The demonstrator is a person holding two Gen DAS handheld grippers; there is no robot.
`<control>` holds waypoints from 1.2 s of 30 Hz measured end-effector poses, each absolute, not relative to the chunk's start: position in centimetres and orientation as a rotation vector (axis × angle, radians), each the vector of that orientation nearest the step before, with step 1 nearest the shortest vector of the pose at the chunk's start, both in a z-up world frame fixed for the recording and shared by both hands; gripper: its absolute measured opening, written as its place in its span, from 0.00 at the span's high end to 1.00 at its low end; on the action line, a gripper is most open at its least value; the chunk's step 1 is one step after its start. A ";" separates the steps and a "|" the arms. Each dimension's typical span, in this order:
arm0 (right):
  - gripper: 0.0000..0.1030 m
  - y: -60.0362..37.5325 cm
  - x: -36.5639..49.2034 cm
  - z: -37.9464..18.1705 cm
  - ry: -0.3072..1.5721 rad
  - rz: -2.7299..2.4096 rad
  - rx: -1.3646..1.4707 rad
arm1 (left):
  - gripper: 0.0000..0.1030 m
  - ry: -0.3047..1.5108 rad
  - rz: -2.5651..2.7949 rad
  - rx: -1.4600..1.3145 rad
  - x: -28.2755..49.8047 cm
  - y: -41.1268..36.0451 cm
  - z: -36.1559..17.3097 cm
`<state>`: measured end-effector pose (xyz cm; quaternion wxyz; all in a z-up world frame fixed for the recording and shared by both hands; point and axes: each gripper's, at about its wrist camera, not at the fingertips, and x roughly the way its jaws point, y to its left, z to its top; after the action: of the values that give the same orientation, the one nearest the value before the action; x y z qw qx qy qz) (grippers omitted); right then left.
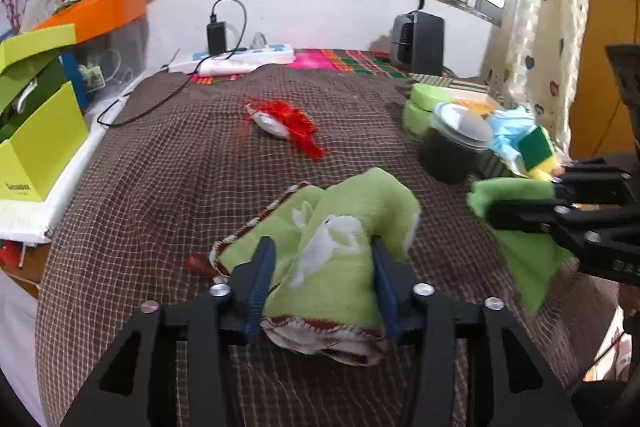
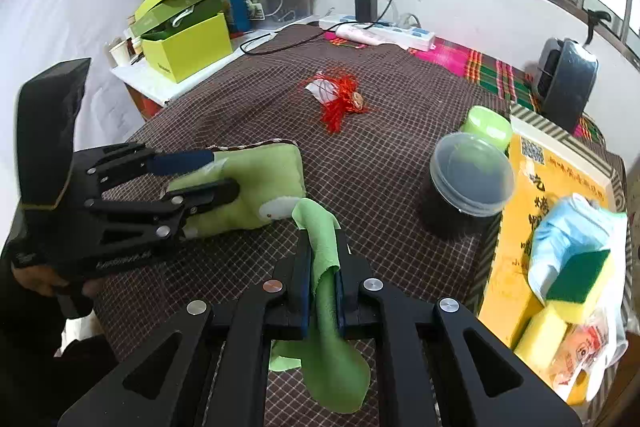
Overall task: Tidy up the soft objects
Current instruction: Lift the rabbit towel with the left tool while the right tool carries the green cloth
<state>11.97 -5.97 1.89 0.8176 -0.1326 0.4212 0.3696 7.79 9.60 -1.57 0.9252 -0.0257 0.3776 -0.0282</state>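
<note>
Left wrist view shows the left hand-held gripper spread around the folded green rabbit-print towel on the brown checked worktop, releasing it; the right hand-held gripper pinches a thin light-green cloth, probably placed next.

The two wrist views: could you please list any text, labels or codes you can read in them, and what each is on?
None can be read for certain.
Yellow flat box: large dark characters and a QR code, partly covered, not legible.
Lime-green box: small dark word low on its side, too blurred.
Left gripper: pale lettering on its body, too blurred.
</note>
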 end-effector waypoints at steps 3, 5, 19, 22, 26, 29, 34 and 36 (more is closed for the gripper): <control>0.91 -6.3 12.1 1.7 0.904 0.779 -0.273 | 0.44 0.797 -0.039 -0.041 8.7 10.1 -2.4; 0.91 -6.4 12.1 1.6 0.905 0.778 -0.270 | 0.40 0.816 -0.032 -0.059 9.3 10.6 -3.2; 0.91 -7.0 11.9 1.7 0.897 0.774 -0.233 | 0.86 0.838 -0.092 -0.095 8.5 8.6 -3.1; 0.91 -7.4 11.5 2.0 0.887 0.768 -0.223 | 0.87 0.818 -0.107 -0.102 7.9 8.2 -2.4; 0.91 -8.1 11.1 2.4 0.874 0.761 -0.206 | 0.87 0.796 -0.130 -0.100 7.0 7.5 -1.5; 0.91 -8.5 10.8 2.7 0.866 0.760 -0.200 | 0.87 0.786 -0.164 -0.135 6.4 7.4 -0.8; 0.91 -9.1 10.2 3.2 0.853 0.760 -0.193 | 0.86 0.778 -0.227 -0.217 5.6 7.4 -0.1; 0.91 -9.3 9.9 3.2 0.851 0.763 -0.192 | 0.82 0.786 -0.187 -0.199 5.6 7.5 -0.5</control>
<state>9.92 -9.26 3.24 0.8368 -0.0905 0.4022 0.3603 5.63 7.50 -0.49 0.9146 -0.0965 0.3820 -0.0910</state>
